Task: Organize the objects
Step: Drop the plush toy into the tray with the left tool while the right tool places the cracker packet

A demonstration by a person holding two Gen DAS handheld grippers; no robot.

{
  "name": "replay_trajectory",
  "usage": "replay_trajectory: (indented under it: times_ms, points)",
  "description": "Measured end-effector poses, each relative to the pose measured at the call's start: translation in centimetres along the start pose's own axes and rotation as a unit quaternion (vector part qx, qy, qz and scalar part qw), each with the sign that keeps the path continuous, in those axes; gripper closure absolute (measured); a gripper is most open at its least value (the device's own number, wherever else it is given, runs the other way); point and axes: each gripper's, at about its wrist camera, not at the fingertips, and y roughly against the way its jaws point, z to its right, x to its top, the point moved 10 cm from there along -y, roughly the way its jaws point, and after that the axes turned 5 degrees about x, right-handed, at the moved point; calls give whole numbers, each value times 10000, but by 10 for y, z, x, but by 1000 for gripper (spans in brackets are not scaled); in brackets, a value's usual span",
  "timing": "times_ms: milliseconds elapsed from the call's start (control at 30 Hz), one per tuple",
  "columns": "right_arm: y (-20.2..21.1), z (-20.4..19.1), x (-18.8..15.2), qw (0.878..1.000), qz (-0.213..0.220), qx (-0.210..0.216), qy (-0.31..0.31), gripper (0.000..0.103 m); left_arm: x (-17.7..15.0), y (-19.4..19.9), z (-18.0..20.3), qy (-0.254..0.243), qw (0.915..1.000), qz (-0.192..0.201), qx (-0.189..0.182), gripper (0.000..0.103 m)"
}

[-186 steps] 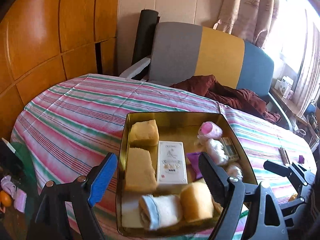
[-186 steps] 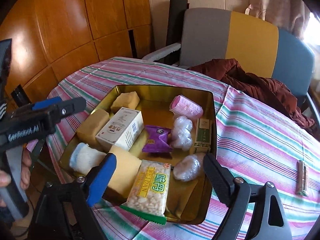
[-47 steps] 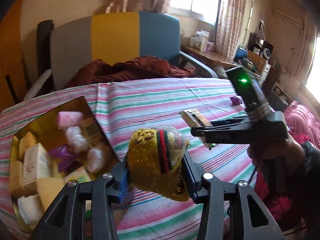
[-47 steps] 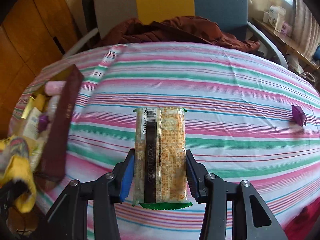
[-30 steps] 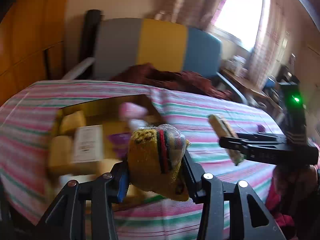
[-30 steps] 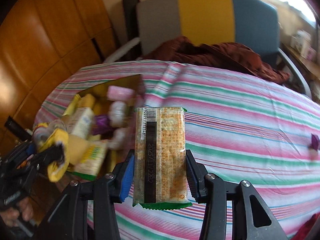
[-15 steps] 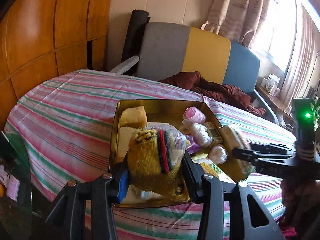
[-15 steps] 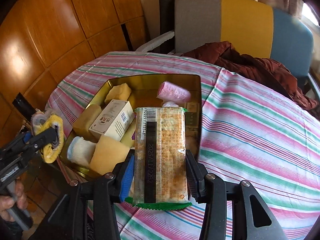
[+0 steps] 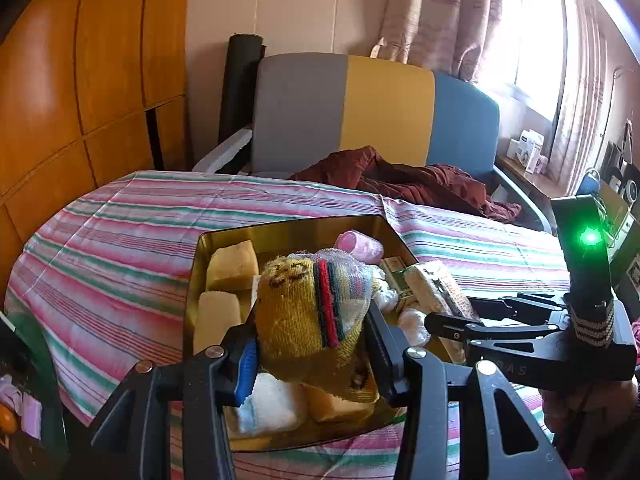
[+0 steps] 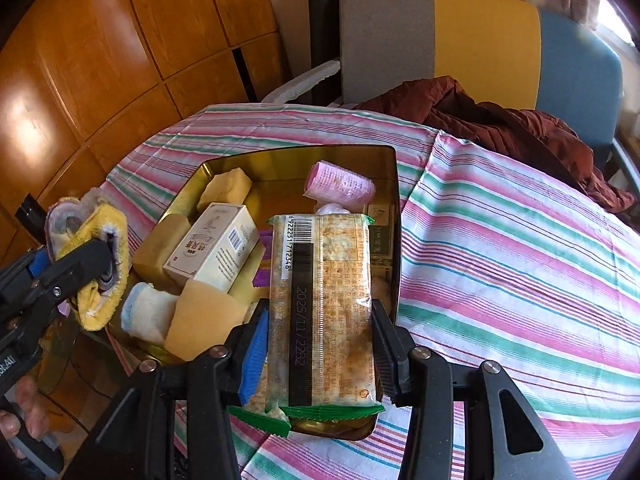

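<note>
My fingers were clamped on two things at once: my left gripper squeezed a rolled yellow knitted sock with red and green bands, and my right gripper pinched a flat cracker packet by its sides, barcode and printed date facing up. Both loads hung over the near end of the gold tin, which sat on the striped tablecloth. The tin was crowded. Yellow sponge blocks lined its left side, a white carton lay slanted across them, a pink roll rested near the far wall, and a pale rolled cloth and another tan block filled the near corner, so little bare floor showed beneath what I held. From my left wrist, the sock blocked the middle of the tin, yet I could see my right gripper reaching in from the side with the packet's edge over the tin's right part, a green light glowing on its body. From my right wrist, the packet covered the tin's right half, but the carton's lettering and barcode were plain, and my left gripper showed at the left edge, the sock outside the tin's near left corner. Beyond the table stood a grey, yellow and blue chair with a dark red garment heaped on it, and wooden panels lined the wall.
</note>
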Motion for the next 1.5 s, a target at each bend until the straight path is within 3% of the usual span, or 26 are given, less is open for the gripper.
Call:
replay_trajectory:
  times_ms: [500, 667, 833, 1033, 1167, 1300, 1500]
  points:
    - [-11, 14, 10, 9998, 8, -6, -188, 56, 7, -37, 19, -53, 9995, -280, -136, 55]
    - [-23, 18, 21, 9992, 33, 26, -400, 53, 15, -61, 15, 102, 9990, -413, -118, 39]
    - [-25, 19, 21, 9989, 53, 19, -462, 53, 19, -61, 6, 175, 9993, -334, -58, 33]
    - [-17, 22, 13, 9986, 52, -1, -520, 49, 9, -51, -7, 308, 9989, -351, 92, 32]
    - [-9, 18, 8, 9989, 106, -80, -456, 45, 1, -37, -20, 440, 9982, -280, 308, 32]
    - [1, 8, 6, 9992, 200, -191, -285, 26, -1, -19, -32, 569, 9968, -130, 546, 32]
    - [12, -15, -1, 9984, 378, -419, 45, 14, -3, 2, -40, 607, 9946, -56, 844, 32]
